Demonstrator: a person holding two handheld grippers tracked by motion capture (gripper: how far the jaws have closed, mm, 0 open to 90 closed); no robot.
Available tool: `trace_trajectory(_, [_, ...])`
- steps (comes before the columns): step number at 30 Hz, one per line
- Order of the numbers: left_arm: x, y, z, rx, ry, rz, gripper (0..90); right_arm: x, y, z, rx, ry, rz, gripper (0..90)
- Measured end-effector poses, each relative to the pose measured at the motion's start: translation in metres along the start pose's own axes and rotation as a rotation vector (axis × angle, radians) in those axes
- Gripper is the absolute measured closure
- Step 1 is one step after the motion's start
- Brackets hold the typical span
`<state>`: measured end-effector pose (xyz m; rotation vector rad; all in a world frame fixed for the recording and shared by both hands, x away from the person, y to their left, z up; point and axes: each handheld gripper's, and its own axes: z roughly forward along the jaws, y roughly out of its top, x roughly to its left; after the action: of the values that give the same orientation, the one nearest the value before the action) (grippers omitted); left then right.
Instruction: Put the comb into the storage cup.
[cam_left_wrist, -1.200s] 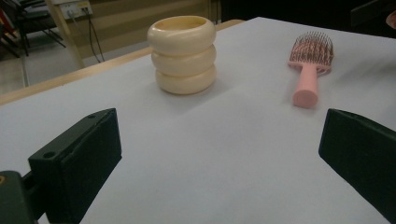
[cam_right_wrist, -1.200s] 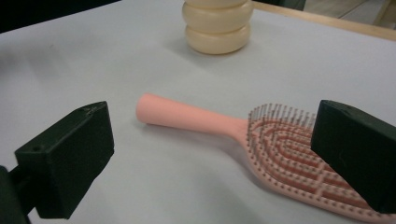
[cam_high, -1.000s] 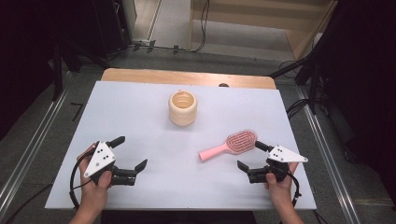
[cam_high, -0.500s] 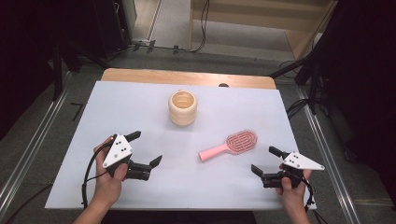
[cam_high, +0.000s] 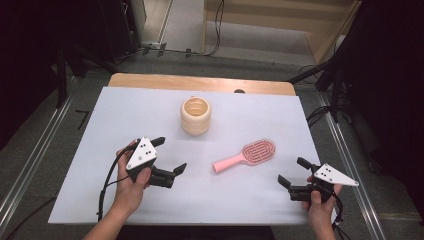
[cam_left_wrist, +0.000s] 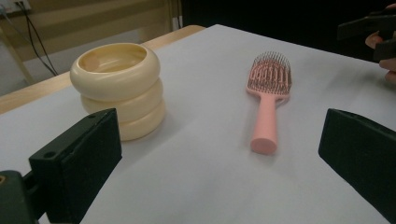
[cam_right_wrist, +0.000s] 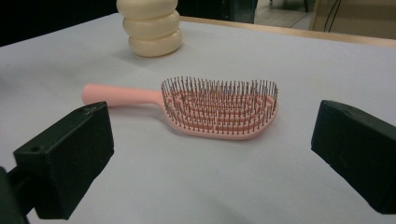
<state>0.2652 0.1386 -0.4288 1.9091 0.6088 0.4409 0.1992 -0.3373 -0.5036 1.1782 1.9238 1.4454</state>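
A pink hairbrush (cam_high: 247, 155) lies bristles up on the white table (cam_high: 125, 115), its handle pointing front-left. A cream ribbed cup (cam_high: 195, 116) stands upright behind it, near the middle. My left gripper (cam_high: 170, 154) is open, left of the brush handle and in front of the cup. Its own view has the cup (cam_left_wrist: 119, 88) and the brush (cam_left_wrist: 268, 100) ahead of the wide-apart jaws. My right gripper (cam_high: 292, 171) is open near the front right edge, with nothing held. Its view faces the brush head (cam_right_wrist: 219, 109), with the cup (cam_right_wrist: 152, 28) beyond.
A wooden strip (cam_high: 200, 82) runs along the table's far edge. Metal rails (cam_high: 35, 160) flank the table on both sides, and cables lie on the floor behind. The right hand and its gripper (cam_left_wrist: 369, 25) show at the top right of the left gripper view.
My left gripper has moved right and forward, toward the brush handle and cup. My right gripper has drifted right, toward the table's front right edge. Brush and cup have not moved.
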Motion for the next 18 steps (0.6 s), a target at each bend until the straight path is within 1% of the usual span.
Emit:
trace_trajectory(3, [-0.001,0.004,0.006,0.004,-0.006,0.000,0.0,0.001,0.000,0.002,0.006,0.003,-0.016,0.0])
trace_trajectory(10, [-0.004,0.015,0.020,0.010,-0.029,0.006,0.0,-0.001,-0.003,0.001,0.003,-0.004,-0.013,0.0])
trace_trajectory(12, [-0.005,0.018,0.024,0.015,-0.036,0.013,0.0,-0.001,-0.002,0.001,-0.001,-0.001,-0.003,0.0])
trace_trajectory(15, [-0.008,0.021,0.031,0.021,-0.048,0.015,0.0,-0.001,-0.001,0.000,-0.006,-0.002,-0.011,0.0])
trace_trajectory(17, [-0.009,0.023,0.036,0.023,-0.058,0.013,0.0,-0.001,-0.001,-0.001,-0.009,-0.004,-0.007,0.0])
trace_trajectory(18, [-0.009,0.023,0.036,0.023,-0.058,0.013,0.0,-0.001,-0.001,-0.001,-0.009,-0.004,-0.007,0.0])
